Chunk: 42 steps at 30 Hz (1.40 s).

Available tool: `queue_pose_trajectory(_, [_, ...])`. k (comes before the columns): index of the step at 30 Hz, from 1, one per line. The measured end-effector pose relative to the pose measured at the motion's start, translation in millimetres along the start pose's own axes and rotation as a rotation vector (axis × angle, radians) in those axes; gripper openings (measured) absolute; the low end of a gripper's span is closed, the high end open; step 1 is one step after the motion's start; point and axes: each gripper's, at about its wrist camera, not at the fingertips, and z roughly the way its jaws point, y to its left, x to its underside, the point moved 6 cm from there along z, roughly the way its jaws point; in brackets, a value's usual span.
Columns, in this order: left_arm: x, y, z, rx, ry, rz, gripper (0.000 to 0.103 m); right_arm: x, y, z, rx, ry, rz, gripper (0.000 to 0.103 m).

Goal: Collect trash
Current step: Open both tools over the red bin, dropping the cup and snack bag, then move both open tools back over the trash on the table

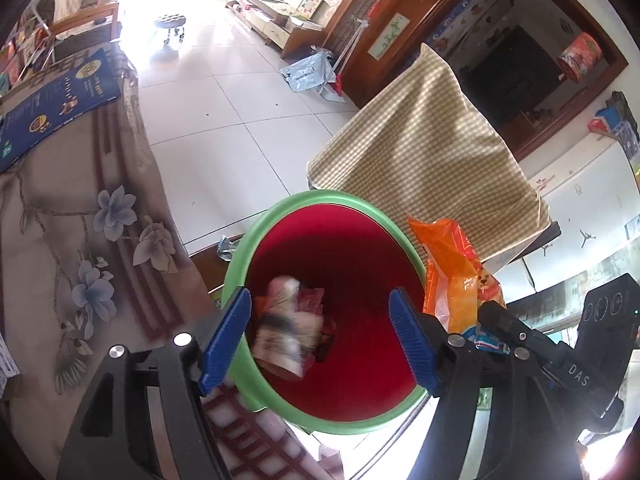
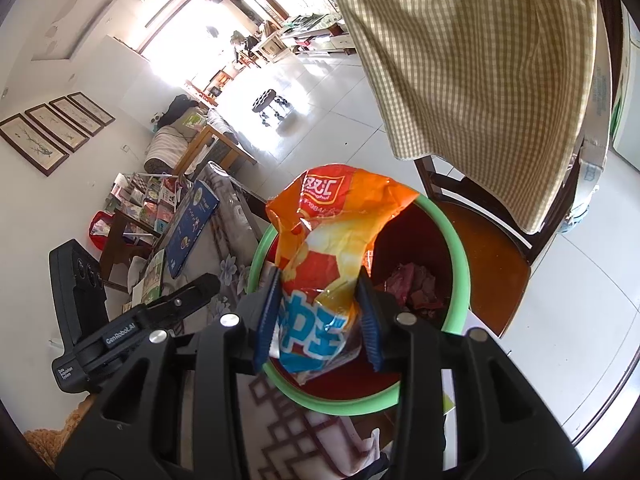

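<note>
A bin with a green rim and a red inside stands right below both grippers. My left gripper hangs open over its mouth. Between its blue fingers, but free of them, a blurred white wrapper lies over other scraps inside the bin. My right gripper is shut on a crumpled orange snack bag, held upright above the bin rim. In the left wrist view that orange bag sticks up at the bin's right side.
A wooden chair draped with a checked cloth stands just behind the bin. A table with a floral cloth and a blue book is on the left. A small scrap lies on the white tile floor.
</note>
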Motion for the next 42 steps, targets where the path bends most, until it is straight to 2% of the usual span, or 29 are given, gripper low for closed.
queue_pose_trajectory(3, [1.8,9.8,-9.1,-0.013,-0.017,-0.018,0.071,0.1,2.1,5.5,-0.01,0.018,-0.005,0.041])
queue_pose_trajectory(9, [8.5,32.8,-24.5,-0.042,-0.037,-0.055,0.071,-0.8,9.8,12.2,-0.02,0.03,-0.012,0.053])
queue_pose_trajectory(15, [18.1,70.5,-48.1,-0.095,-0.076,-0.131,0.071,-1.9,22.4,19.9,-0.037,0.041,-0.033,0.053])
queue_pose_trajectory(24, [43.4,164.2,-109.6,-0.242,-0.19,-0.336,0.071,10.3,71.9,52.9,-0.092,0.113,-0.114,0.053])
queue_pose_trajectory(29, [65.3,229.0,-165.5,-0.332,-0.275,-0.478,0.071,28.4,107.9,73.1,-0.122,0.165,-0.168,0.054])
queue_pose_trajectory(33, [73.2,275.9,-208.7,-0.384,-0.339,-0.546,0.074,47.0,136.9,83.5,-0.137,0.184,-0.195,0.055])
queue_pose_trajectory(35, [76.8,308.2,-222.4,-0.418,-0.333,-0.599,0.074,58.9,151.4,87.5,-0.144,0.198,-0.206,0.055])
queue_pose_trajectory(38, [80.7,345.9,-227.1,-0.421,-0.309,-0.677,0.074,74.5,171.6,89.4,-0.149,0.209,-0.23,0.055])
queue_pose_trajectory(42, [85.6,384.6,-216.6,-0.393,-0.236,-0.749,0.074,88.5,187.8,87.5,-0.143,0.201,-0.232,0.057])
